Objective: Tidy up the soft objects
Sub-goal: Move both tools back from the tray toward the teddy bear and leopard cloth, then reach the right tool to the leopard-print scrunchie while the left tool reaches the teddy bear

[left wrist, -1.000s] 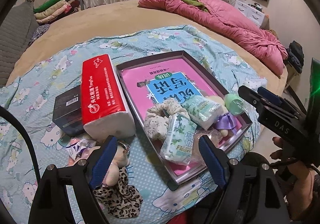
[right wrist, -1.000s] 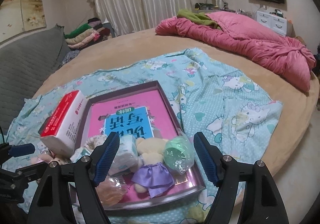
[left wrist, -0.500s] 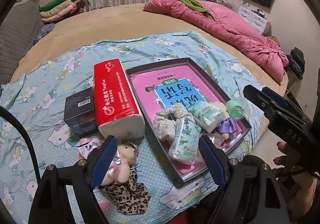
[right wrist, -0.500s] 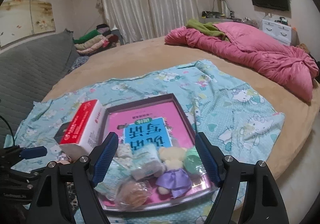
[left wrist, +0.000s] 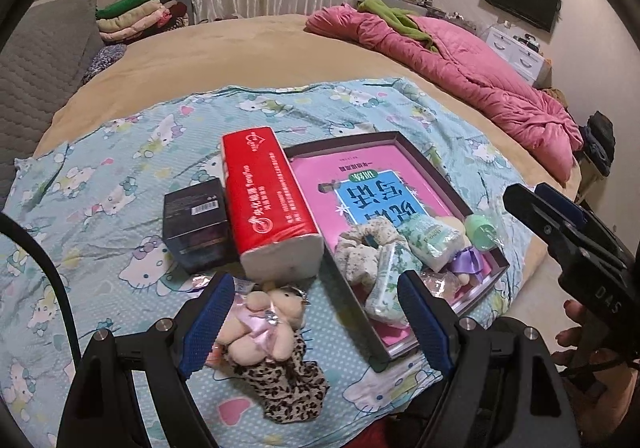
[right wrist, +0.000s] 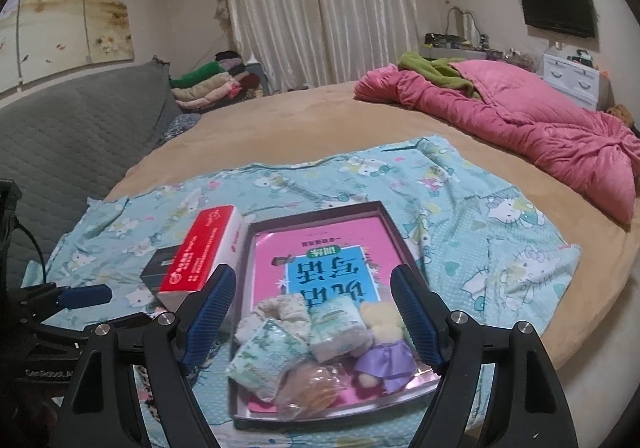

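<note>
**Below the left tool, one bear and a scrunchie left outside the tray**

Just under the left tool [left wrist: 312,312], whose blue pads stand wide with nothing between them, a small plush bear [left wrist: 266,324] in a pink dress lies on the bed's cartoon sheet [left wrist: 100,183], resting on a leopard-print scrunchie [left wrist: 284,384]. Neither pad touches it. To the right of that tool sits the tray [left wrist: 420,163], lined with a pink book cover, and its near end already holds a floral scrunchie [left wrist: 360,244], tissue packs [left wrist: 430,240], a green ball [left wrist: 480,232] and a second bear in purple [right wrist: 382,352]. Ahead of the tool stand a red tissue brick [left wrist: 264,199] and a dark box [left wrist: 196,224], touching each other.

The right tool [right wrist: 312,318] hangs above the tray's near end, jaws wide too and empty; the doll and packs only show through the gap below.

The step in hand looks like fetching the pink bear. To do it well, I would bring the left tool straight down so the pads straddle the bear's body, not a limb, and close until the plush gives a little; a soft toy squeezes out of a shallow pinch. The scrunchie under it may cling and come up as well, so lift slowly and watch for it. The far half of the tray is bare, so set the bear there, beyond the pile. The right tool should stay clear of the crossing path.
</note>
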A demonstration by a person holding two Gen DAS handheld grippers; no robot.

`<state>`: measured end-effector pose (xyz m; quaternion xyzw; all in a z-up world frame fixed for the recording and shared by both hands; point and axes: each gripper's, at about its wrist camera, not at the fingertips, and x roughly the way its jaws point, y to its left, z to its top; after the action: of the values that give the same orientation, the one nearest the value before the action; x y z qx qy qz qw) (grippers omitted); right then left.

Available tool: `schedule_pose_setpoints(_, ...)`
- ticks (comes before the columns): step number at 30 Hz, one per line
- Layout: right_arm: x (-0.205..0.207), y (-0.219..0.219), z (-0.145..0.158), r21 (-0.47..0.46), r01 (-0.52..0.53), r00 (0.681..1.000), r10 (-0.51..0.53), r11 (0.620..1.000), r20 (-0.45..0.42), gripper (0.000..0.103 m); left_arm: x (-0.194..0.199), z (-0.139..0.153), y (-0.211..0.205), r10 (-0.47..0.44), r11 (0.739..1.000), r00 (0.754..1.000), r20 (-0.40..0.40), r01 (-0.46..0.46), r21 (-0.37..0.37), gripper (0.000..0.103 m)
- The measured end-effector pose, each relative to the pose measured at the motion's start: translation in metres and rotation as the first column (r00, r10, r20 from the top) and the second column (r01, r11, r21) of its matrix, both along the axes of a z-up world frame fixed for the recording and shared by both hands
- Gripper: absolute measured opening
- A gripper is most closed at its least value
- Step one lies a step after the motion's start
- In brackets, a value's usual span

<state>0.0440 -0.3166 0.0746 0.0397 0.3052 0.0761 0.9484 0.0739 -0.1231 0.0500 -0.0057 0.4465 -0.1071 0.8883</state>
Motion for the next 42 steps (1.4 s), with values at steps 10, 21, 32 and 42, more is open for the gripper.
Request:
schedule_pose_setpoints(10, -0.007, 0.023, 0.008, -0.014, -0.042, 0.999, 0.042, 0.999, 0.003, 0.081, -0.001, 0.007, 0.031, 0.043, 0.999, 0.999, 0.008, -0.043, -0.006, 0.083)
schedule_pose_setpoints(21, -0.012, 0.044, 0.013, -0.027, -0.092, 0.996, 0.092, 0.995, 0.003, 0.081, 0.0, 0.014, 0.084, 0.146, 0.989, 0.989, 0.003, -0.146, -0.036, 0.083)
schedule_pose_setpoints(32, -0.015, 0.069, 0.012, -0.033, -0.154, 0.988, 0.154, 0.987, -0.009, 0.081, -0.004, 0.008, 0.13, 0.232, 0.971, 0.973, -0.018, -0.233, -0.053, 0.083)
schedule_pose_setpoints(42, -0.017, 0.09, 0.005, -0.05, -0.213, 0.977, 0.211, 0.976, -0.037, 0.081, -0.006, -0.011, 0.153, 0.266, 0.963, 0.963, -0.055, -0.268, -0.037, 0.083)
